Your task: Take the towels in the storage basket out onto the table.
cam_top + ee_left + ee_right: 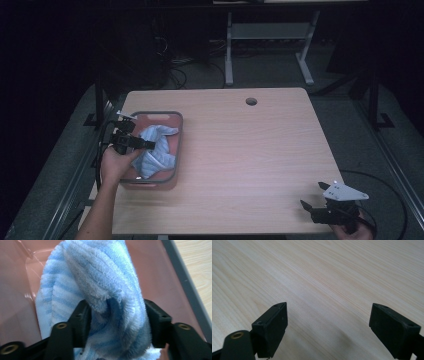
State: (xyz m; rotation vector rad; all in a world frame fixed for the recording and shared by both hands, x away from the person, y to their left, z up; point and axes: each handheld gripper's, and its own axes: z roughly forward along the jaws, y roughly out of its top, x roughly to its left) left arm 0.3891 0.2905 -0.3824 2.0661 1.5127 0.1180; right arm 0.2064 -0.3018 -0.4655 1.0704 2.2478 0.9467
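Note:
A blue-and-white striped towel point(159, 146) lies bunched in a pink basin point(150, 114) with a grey rim, on the left part of the wooden table point(250, 150). My left gripper point(151, 145) reaches into the basin from the left. In the left gripper view its jaws press on a thick fold of the towel point(100, 277) from both sides, in front of the basin's pink wall point(155, 270). My right gripper point(311, 194) hovers near the table's front right corner. It is open point(328, 312), with bare wood point(324, 270) between its fingers.
A round cable hole point(251, 101) is near the table's far edge. Beyond the table stand white desk legs point(229, 55) and loose cables point(175, 70) on a dark floor. A black cable point(390, 200) trails from the right gripper off the table's right side.

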